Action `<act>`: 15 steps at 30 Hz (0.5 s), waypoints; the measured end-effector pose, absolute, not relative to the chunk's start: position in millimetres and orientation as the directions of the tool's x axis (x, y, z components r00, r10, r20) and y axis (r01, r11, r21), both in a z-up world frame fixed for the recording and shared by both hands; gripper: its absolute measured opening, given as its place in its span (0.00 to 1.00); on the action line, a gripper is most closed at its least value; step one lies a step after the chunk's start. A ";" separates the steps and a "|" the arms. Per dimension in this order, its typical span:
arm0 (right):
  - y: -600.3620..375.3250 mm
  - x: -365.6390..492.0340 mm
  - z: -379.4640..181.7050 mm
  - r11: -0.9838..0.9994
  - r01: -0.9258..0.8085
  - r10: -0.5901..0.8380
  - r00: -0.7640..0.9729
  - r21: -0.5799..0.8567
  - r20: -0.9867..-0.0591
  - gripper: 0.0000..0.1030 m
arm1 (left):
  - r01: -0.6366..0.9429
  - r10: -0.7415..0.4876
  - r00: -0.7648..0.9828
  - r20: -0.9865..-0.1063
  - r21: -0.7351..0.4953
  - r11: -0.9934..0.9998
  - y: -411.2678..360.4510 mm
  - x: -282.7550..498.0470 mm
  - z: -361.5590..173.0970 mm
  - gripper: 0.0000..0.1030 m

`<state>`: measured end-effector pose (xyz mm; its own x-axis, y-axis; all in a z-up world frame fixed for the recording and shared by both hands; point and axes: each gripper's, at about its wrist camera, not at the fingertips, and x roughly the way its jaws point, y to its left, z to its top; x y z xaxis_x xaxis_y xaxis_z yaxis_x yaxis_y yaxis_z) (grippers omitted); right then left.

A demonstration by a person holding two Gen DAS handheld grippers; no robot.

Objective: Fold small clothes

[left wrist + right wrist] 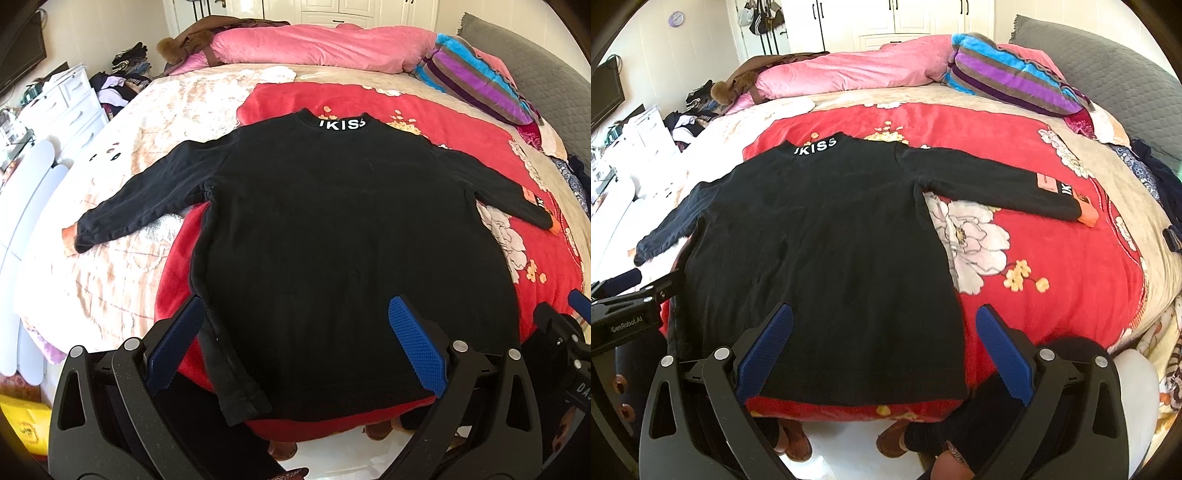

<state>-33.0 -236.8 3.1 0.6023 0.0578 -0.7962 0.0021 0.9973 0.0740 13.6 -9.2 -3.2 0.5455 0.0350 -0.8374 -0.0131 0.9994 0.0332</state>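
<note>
Left sleeve: the sweater's left sleeve [136, 199] stretches out toward the bed's left edge, lying on the pale floral cover [110, 266], its orange cuff just showing.
Left gripper: the left gripper [299, 347] hangs over the hem at the sweater's near left corner, blue fingers [177, 343] spread wide, gripping nothing.
Sweater: a black sweater [332, 240] lies flat, back up, on the red flowered blanket [1071, 277], hem at the bed's near edge, collar with white lettering [816, 145] pointing to the far edge.
Right gripper: the right gripper [886, 350] hovers over the hem's near right corner, fingers [1004, 354] spread apart, empty; one is above the cloth, the other above the blanket.
Right sleeve: the right sleeve [997, 184] reaches toward the bed's right edge, ending in an orange cuff.
Far edge: a pink quilt [849, 70] and a striped pillow [1008, 77] lie along it.
</note>
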 end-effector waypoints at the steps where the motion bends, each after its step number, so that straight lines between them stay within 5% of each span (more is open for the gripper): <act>1: -238.0 -28.9 2.7 0.998 0.006 0.051 0.603 0.069 -0.796 0.96 | -0.012 0.036 0.547 -0.836 0.036 0.999 -9.7 17.2 -3.5 0.91; 15: -272.5 43.2 1.8 0.991 0.103 0.001 0.629 0.084 -0.778 0.96 | -0.036 0.058 0.563 -0.825 0.046 0.998 -29.0 86.2 -4.3 0.91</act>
<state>43.2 -272.5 1.8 0.6285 0.0008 -0.7778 0.1026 0.9912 0.0840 86.2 -29.0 -4.3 0.5626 0.0580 -0.8247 -0.0358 0.9983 0.0459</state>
